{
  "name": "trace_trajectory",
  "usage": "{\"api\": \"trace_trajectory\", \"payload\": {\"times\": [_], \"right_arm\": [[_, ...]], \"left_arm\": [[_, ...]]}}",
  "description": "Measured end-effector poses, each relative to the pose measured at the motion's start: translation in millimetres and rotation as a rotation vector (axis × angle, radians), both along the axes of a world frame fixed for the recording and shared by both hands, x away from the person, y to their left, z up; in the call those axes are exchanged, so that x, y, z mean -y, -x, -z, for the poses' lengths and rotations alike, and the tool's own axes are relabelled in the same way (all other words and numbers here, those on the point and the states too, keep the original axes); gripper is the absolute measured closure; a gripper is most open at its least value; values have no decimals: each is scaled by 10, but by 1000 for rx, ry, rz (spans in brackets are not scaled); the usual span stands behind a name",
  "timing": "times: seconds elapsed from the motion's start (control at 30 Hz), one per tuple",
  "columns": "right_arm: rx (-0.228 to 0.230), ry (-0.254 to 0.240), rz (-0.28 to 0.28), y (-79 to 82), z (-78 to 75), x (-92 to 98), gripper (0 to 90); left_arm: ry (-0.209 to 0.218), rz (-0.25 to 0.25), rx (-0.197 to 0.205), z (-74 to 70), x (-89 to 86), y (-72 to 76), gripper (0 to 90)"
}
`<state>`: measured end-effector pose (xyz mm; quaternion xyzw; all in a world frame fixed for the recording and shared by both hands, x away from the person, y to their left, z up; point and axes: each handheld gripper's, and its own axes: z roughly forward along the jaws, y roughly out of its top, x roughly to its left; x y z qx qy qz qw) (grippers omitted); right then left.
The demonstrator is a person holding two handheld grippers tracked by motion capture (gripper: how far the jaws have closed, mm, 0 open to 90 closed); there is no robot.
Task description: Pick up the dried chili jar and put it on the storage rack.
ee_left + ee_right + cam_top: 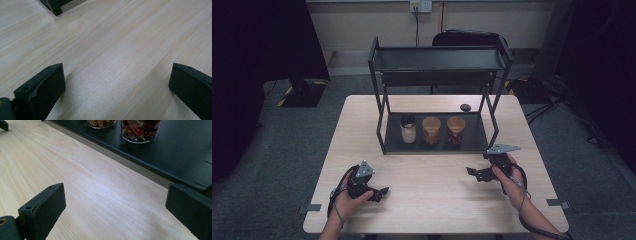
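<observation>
While both grippers rest low over the bare desk (432, 195), we hold nothing in either. We count three jars in a single row on the bottom shelf of the black rack (388, 131), all upright with their long axes vertical: a pale jar (408, 130) at the left, a tan-filled jar (431, 130) in the middle, and a jar of red pieces (456, 130) at the right. A small dark object (465, 107) lies on the desk behind the rack.

Our left gripper (379, 194) sits near the front left of the desk, well apart from the jars, pointing to the right across the desk. Its fingers (42, 87) stand wide apart with only wood grain between them, and a corner of the rack foot shows far ahead.

Our right gripper (472, 172) lies just in front of the rack's right front corner, pointing left. Its fingers (43, 206) are likewise spread wide and empty. In the right gripper view the jar of red pieces (140, 130) stands ahead, beyond the shelf's front lip, with the tan-filled jar (101, 123) beside it; neither lies between the fingers.
</observation>
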<state>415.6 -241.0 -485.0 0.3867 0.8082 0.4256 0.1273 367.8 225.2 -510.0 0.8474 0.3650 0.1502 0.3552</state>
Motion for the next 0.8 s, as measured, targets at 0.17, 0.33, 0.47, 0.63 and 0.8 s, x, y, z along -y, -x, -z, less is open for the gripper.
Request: {"api": "trace_trajectory", "payload": {"times": [0.17, 0.33, 0.47, 0.63, 0.8], "right_arm": [[-7, -5, 3, 42, 30, 42, 18], [-9, -11, 5, 81, 45, 83, 18], [-13, -17, 6, 114, 58, 115, 18], [-15, -20, 6, 157, 68, 161, 18], [-15, -22, 9, 201, 72, 209, 17]], "left_arm": [[0, 0, 0, 0, 0, 0, 1], [0, 0, 0, 0, 0, 0, 1], [0, 0, 0, 0, 0, 0, 1], [0, 0, 0, 0, 0, 0, 1], [0, 0, 0, 0, 0, 0, 1]]}}
